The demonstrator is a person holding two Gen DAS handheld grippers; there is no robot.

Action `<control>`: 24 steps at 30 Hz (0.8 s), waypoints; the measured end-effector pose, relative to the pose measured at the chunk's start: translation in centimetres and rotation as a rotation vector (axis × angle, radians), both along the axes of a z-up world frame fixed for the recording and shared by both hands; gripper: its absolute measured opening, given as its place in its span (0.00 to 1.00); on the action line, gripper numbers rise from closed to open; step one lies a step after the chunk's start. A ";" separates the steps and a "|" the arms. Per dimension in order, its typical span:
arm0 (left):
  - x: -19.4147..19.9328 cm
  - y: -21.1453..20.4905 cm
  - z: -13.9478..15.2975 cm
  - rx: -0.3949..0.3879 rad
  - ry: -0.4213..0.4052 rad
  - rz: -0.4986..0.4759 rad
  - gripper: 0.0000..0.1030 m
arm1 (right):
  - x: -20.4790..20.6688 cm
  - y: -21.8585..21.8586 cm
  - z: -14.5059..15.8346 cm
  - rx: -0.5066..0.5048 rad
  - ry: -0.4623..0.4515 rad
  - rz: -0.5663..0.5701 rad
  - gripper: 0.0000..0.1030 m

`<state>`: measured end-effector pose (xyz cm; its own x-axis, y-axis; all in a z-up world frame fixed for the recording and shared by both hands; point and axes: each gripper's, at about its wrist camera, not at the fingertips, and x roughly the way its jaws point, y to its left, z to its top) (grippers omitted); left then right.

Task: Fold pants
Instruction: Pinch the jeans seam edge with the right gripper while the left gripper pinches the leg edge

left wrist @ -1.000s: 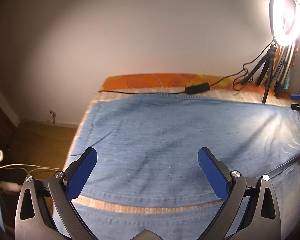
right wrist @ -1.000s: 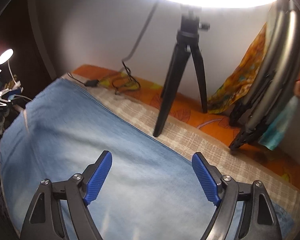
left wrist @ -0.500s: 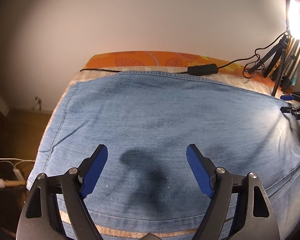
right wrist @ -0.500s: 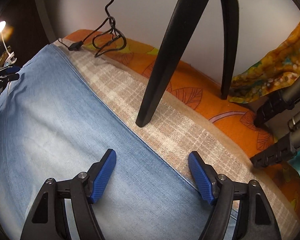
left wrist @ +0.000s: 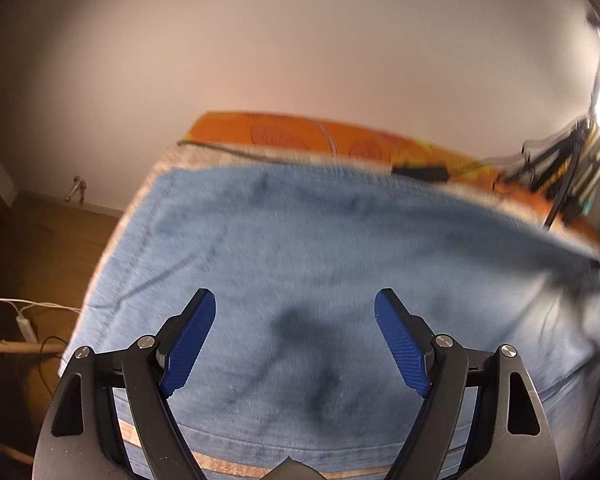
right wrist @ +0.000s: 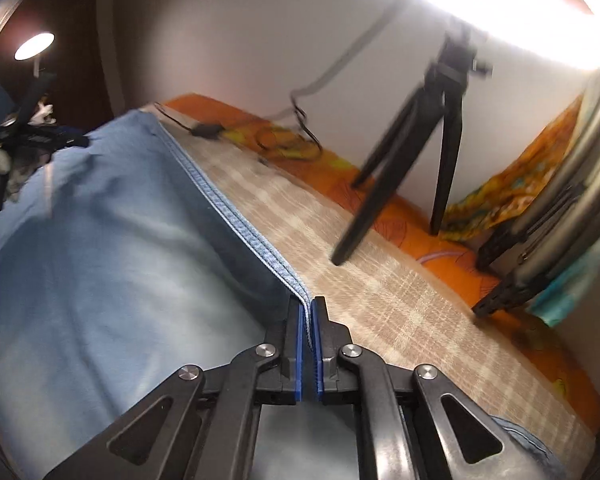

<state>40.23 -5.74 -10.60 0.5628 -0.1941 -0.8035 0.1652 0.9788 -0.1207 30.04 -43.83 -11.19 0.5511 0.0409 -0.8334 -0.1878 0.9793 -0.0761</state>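
Light blue denim pants (left wrist: 340,248) lie spread over a bed in the left wrist view. My left gripper (left wrist: 294,310) hovers just above the cloth with its blue pads wide apart and nothing pinched; its shadow falls on the denim. In the right wrist view my right gripper (right wrist: 307,304) is shut on the far seamed edge of the pants (right wrist: 236,220), and that edge is lifted into a ridge running away from the pads. The denim (right wrist: 112,264) slopes down to the left of the ridge.
A beige checked blanket (right wrist: 380,280) and an orange sheet (right wrist: 428,236) lie beyond the pants' edge. A black tripod (right wrist: 436,120) with a bright ring light stands there, with a cable and switch (right wrist: 208,130). Left of the bed are a wooden floor (left wrist: 48,240) and white cables (left wrist: 24,320).
My right gripper went from open above the pants' edge to shut on it, and the edge has risen. My left gripper narrowed a little and came closer to the denim.
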 end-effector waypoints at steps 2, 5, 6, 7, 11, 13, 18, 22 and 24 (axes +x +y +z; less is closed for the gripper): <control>0.5 0.4 1.0 -0.031 -0.005 0.020 0.80 | -2.5 2.2 1.4 -0.034 -0.018 0.047 0.01; 1.6 0.2 2.1 -0.088 0.008 0.043 0.80 | -5.8 5.4 1.9 -0.087 -0.011 0.111 0.01; 1.9 -0.1 2.1 -0.100 0.019 0.043 0.80 | -6.5 6.2 1.7 -0.099 -0.003 0.130 0.01; 2.2 -0.4 2.0 -0.106 0.036 0.045 0.80 | -7.3 6.9 1.5 -0.096 0.007 0.151 0.01; 4.0 -2.6 0.0 -0.069 0.155 0.047 0.80 | -9.6 8.5 0.1 -0.115 0.035 0.194 0.01; 4.6 -3.1 -0.8 -0.035 0.181 0.061 0.80 | -9.6 8.4 -0.3 -0.109 0.036 0.191 0.01; 4.9 -2.3 -2.4 0.052 0.236 0.199 0.80 | -9.3 7.5 0.3 -0.095 0.006 0.157 0.01; 5.9 -2.2 -4.0 0.101 0.277 0.224 0.80 | -9.4 8.0 0.1 -0.104 0.007 0.157 0.01; 6.4 -1.8 -5.0 0.080 0.311 0.244 0.80 | -9.5 8.1 -0.2 -0.099 0.014 0.151 0.01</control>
<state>46.66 -7.55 -15.58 0.3119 -0.0154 -0.9500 -0.1054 0.9931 -0.0507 20.58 -35.74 -11.41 0.5330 0.0394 -0.8452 -0.3336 0.9278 -0.1671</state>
